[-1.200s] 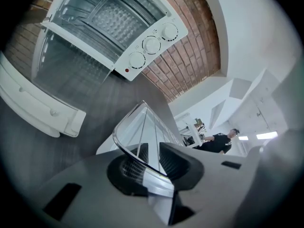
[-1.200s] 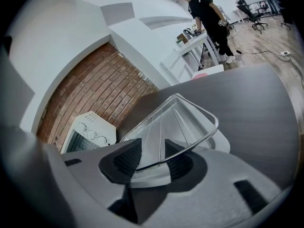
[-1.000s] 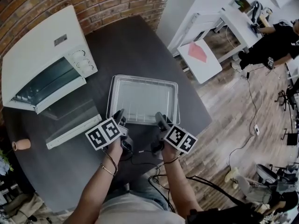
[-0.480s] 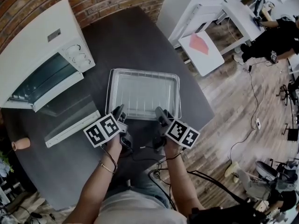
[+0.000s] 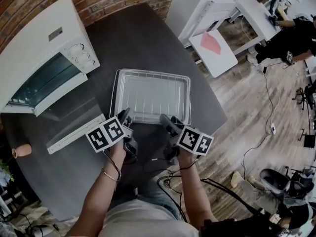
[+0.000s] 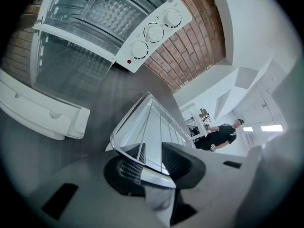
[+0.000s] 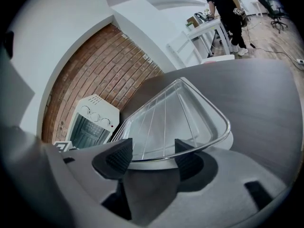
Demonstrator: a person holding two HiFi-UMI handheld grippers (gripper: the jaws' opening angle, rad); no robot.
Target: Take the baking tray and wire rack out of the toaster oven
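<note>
The baking tray (image 5: 150, 73) rests flat on the dark round table, with the wire rack (image 7: 166, 120) lying inside it. Both grippers are at the tray's near edge. In the left gripper view the tray's rim (image 6: 142, 148) runs between the jaws of my left gripper (image 5: 124, 116), which are opening with a small gap at the pads. My right gripper (image 5: 165, 121) is also opening; its pads (image 7: 118, 158) stand wide apart on either side of the rim (image 7: 190, 151) without pressing it. The white toaster oven (image 5: 39, 58) stands at the far left with its glass door (image 5: 74, 127) folded down.
A small brown cup (image 5: 22, 152) sits near the table's left edge. The table's rounded edge (image 5: 217, 127) drops to wood floor on the right, where white tables (image 5: 212, 48) stand and a person in black (image 5: 291, 33) is farther off. A brick wall backs the oven.
Both grippers' jaws have spread wider at the tray's near rim, the right one more. The tray has stayed where it was on the table.
</note>
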